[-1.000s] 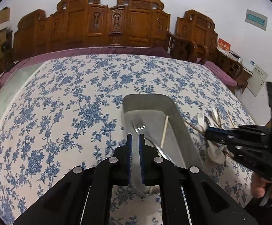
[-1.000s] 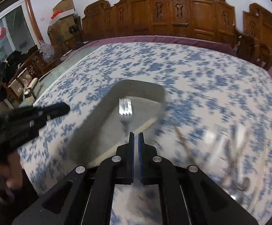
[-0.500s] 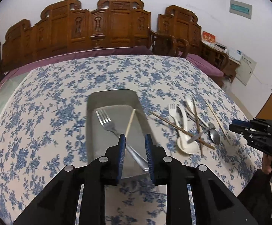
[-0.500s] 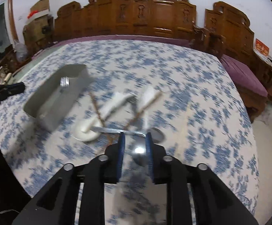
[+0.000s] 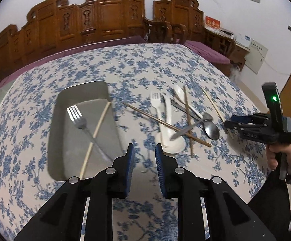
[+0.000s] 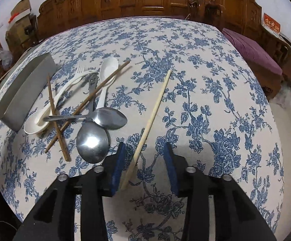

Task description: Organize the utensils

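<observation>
Right gripper (image 6: 143,160) was spread wide over a pale chopstick (image 6: 155,112) lying loose on the floral tablecloth (image 6: 215,100) — not pinching it. Left gripper (image 5: 143,154) sat part open and empty by the metal tray (image 5: 55,120), which held a fork (image 5: 79,120) and another chopstick (image 5: 97,130).

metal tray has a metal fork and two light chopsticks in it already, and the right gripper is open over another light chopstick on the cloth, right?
Not quite. The left wrist view shows the metal tray holding the metal fork and only one light chopstick, not two. The rest holds: in the right wrist view the right gripper is open around the near end of the other light chopstick lying on the cloth.
</observation>
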A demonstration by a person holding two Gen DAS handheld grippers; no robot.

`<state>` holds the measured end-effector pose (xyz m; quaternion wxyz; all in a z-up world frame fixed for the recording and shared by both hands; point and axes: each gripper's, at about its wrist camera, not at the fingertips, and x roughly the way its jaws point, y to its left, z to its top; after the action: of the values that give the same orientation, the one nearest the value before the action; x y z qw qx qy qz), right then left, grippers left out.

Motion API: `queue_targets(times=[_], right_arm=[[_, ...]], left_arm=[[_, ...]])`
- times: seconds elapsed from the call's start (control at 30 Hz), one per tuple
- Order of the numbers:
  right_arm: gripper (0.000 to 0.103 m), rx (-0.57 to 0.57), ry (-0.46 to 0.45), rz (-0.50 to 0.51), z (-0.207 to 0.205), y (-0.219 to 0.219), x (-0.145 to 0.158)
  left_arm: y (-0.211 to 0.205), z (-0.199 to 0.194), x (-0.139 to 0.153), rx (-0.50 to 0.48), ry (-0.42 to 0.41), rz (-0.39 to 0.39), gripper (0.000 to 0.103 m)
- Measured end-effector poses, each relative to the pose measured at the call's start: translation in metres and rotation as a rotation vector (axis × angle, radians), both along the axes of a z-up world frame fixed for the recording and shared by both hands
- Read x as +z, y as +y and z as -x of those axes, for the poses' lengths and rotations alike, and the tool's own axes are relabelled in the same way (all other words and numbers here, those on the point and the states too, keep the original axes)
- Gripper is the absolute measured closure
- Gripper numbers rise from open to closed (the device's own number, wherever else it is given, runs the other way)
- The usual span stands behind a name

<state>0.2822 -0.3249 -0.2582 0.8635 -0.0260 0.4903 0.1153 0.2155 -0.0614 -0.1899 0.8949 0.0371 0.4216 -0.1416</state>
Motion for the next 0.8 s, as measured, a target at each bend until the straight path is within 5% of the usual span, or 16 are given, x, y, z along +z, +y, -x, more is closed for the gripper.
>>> queue_targets(times=[0.27,0.37,0.6,0.8], right_arm=[[0.067,0.025,0.002,0.067,0.0,0.01,-0.004],[0.094,0.043,0.023,0.079,0.0,0.011,-0.003],[0.097,0.04,0.062,0.04,-0.002,-0.004,-0.002],[0.097,0.04,0.069,0.028,-0.001,-0.009,-0.002]], left_arm=[[-0.038,-0.006,-0.007,-0.072,0.019,-0.038,0.083],[-0.054,-0.013,-0.01,-0.098,0.024,-0.048,0.083],[-0.092,-0.043,-0.026,-0.158,0.062,-0.038,0.083],[-0.124,-0.062,-0.047,-0.223,0.072,-0.116,0.083]])
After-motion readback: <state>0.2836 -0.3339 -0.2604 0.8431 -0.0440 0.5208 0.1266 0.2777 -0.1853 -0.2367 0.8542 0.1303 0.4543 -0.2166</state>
